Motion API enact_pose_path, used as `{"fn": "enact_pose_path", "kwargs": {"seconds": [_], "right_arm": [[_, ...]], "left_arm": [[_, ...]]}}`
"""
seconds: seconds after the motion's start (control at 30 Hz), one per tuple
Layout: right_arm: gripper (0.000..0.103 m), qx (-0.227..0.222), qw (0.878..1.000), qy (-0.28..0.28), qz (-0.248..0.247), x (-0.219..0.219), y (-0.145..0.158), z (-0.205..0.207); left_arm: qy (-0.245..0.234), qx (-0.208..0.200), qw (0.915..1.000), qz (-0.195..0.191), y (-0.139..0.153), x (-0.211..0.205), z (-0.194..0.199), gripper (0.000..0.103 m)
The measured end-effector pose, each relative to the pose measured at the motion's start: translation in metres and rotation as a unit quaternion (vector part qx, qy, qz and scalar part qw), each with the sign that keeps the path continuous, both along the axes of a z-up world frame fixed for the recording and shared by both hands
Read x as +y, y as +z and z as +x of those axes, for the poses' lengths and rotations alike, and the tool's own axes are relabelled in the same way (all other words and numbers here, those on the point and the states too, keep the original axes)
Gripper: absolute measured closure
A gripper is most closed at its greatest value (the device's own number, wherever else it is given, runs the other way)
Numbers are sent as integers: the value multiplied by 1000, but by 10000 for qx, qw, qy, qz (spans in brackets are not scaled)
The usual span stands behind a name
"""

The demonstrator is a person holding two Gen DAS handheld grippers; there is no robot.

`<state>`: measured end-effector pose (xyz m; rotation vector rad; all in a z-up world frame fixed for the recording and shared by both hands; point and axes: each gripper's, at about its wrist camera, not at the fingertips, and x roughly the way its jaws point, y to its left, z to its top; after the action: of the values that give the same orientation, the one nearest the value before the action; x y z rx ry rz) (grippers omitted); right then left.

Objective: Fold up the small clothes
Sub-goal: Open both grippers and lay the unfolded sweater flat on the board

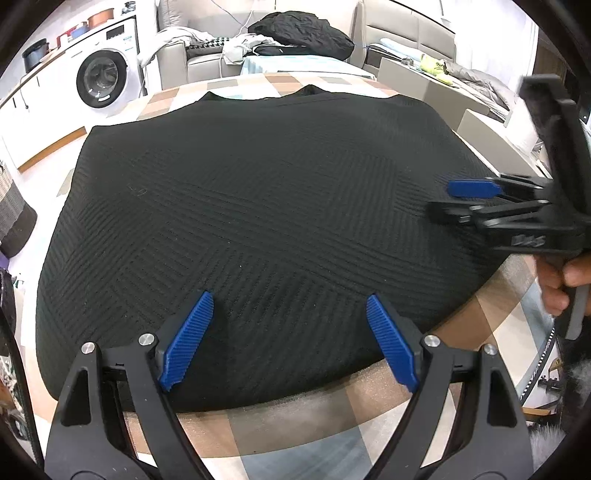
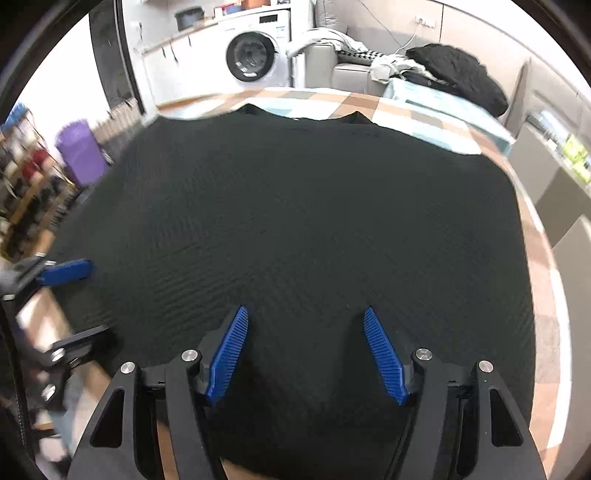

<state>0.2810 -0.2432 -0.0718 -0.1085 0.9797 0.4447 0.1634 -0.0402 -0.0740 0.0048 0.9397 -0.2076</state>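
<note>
A black ribbed knit garment lies spread flat on the checked table cover, its collar at the far edge. It fills the right wrist view too. My left gripper is open, its blue pads over the garment's near hem, holding nothing. My right gripper is open above the cloth, also empty. The right gripper shows in the left wrist view over the garment's right edge. The left gripper shows at the left of the right wrist view.
A washing machine stands at the back left. A grey sofa behind the table holds piled clothes and a black bag. A purple bin and shelves stand to the left. The checked table cover borders the garment.
</note>
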Motion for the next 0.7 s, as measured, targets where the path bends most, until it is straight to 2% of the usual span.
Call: {"fn": "enact_pose_path", "kwargs": {"seconds": [0.1, 0.17, 0.23, 0.37, 0.43, 0.53, 0.7], "right_arm": [[36, 61, 9992, -354, 149, -37, 2, -7], [36, 40, 9984, -561, -72, -58, -1, -16], [36, -71, 9985, -536, 17, -70, -1, -26], [36, -131, 9980, -618, 32, -76, 4, -37], [36, -131, 9970, -729, 238, -77, 10, -38], [35, -302, 9957, -642, 602, -79, 15, -43], [35, -200, 9959, -725, 504, -82, 12, -42]], "left_arm": [[27, 4, 10000, -55, 0, 1, 1, 19], [54, 23, 9999, -146, 1, 3, 2, 19], [126, 51, 9995, -272, 2, 7, 2, 19], [555, 79, 9970, -525, 7, 26, -5, 19], [870, 40, 9938, -697, 11, 43, -14, 19], [1479, 3, 9844, -953, 16, 80, -33, 19], [2441, 9, 9591, -1434, 18, 141, -71, 19]]}}
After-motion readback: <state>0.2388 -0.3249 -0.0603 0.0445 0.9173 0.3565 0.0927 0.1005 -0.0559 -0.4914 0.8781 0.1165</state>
